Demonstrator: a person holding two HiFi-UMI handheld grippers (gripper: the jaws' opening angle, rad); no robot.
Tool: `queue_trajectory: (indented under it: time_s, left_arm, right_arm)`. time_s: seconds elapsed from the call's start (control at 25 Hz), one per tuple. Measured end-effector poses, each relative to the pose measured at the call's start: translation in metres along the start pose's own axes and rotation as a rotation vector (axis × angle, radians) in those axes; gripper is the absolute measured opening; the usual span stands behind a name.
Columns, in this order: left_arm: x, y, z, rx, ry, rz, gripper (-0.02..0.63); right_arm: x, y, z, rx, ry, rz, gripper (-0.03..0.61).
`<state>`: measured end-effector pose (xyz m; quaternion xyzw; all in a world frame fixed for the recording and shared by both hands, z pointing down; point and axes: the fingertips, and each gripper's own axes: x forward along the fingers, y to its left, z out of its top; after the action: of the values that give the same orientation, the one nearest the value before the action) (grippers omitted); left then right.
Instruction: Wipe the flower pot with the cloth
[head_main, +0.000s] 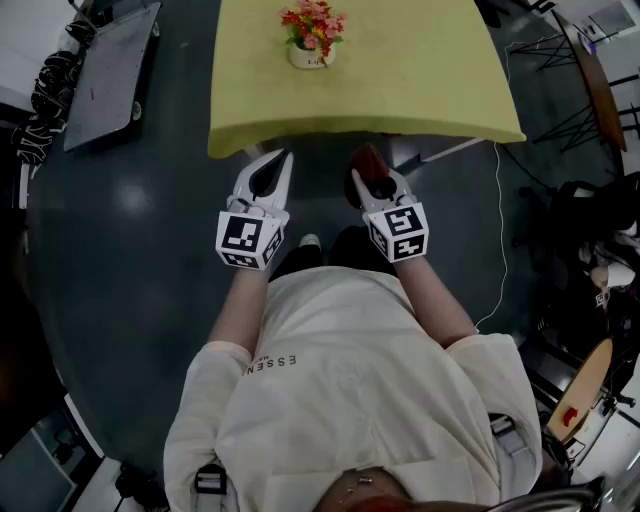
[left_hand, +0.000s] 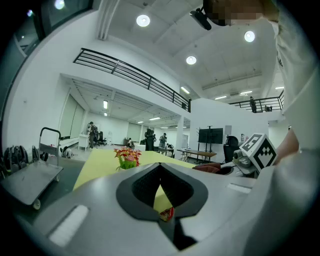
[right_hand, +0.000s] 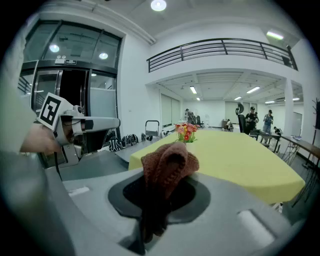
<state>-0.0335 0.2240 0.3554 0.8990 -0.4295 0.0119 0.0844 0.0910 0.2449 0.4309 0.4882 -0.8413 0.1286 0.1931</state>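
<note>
A small white flower pot (head_main: 311, 55) with red and orange flowers stands near the far edge of the yellow-green table (head_main: 420, 90). Both grippers hover side by side over the floor, just short of the table's near edge. My left gripper (head_main: 285, 160) is shut with nothing in it. My right gripper (head_main: 372, 170) is shut on a reddish-brown knitted cloth (head_main: 367, 160). In the right gripper view the cloth (right_hand: 167, 165) bulges up out of the jaws, with the pot (right_hand: 186, 134) far beyond it. In the left gripper view the pot (left_hand: 128, 160) shows small on the table.
A grey flat cart (head_main: 110, 65) and coiled cables (head_main: 45, 90) stand on the dark floor at the left. A white cord (head_main: 497, 230) runs down the floor at the right, near dark stands and a chair (head_main: 590, 90). People move about far off in the hall.
</note>
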Motion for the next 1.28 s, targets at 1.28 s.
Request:
queue_trajectory:
  time_s: [1.28]
  left_arm:
    - [0.123,0.104,-0.020,0.031,0.089,-0.010,0.015]
  right_arm:
    - [0.172,-0.047,0.051,-0.038,0.051,0.151,0.057]
